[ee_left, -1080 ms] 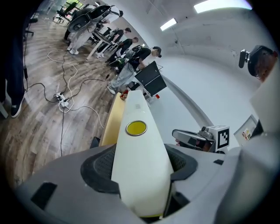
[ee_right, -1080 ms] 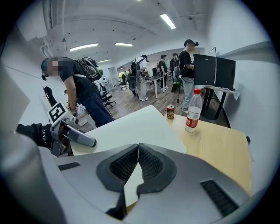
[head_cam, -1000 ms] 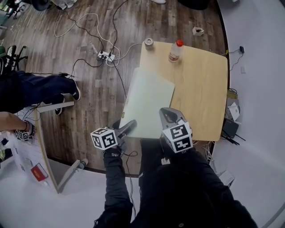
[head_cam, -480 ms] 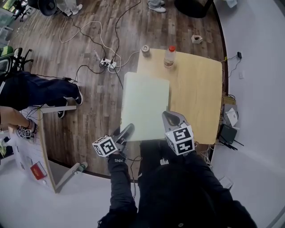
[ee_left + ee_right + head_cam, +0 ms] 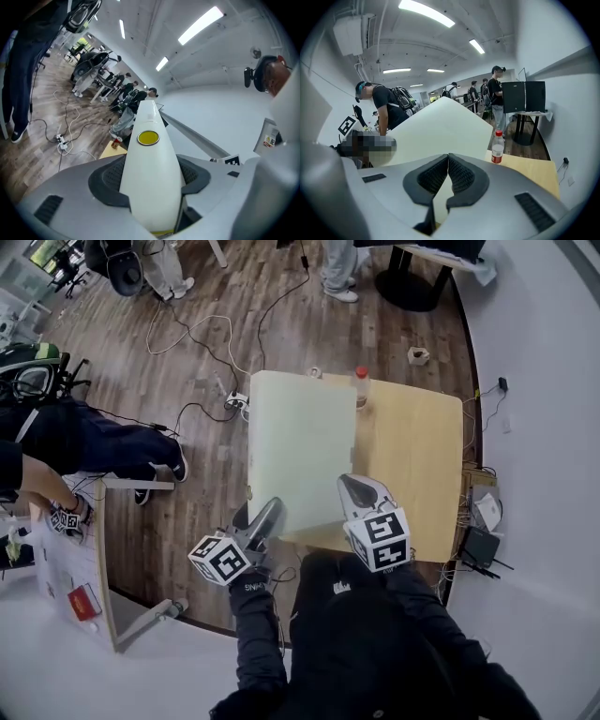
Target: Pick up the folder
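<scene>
Your left gripper (image 5: 266, 517) is clamped on the near left corner of the pale green folder (image 5: 300, 451), with its pads pressing both faces of the thick edge. The folder stretches away from you, raised off the wooden table (image 5: 417, 460) and overhanging its left side. Your right gripper (image 5: 353, 489) pinches the folder's near right edge, pads almost meeting on it.

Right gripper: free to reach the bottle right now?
Probably not. The right gripper is shut on the folder's near edge, and the bottle stands away at the table's far edge.
</scene>
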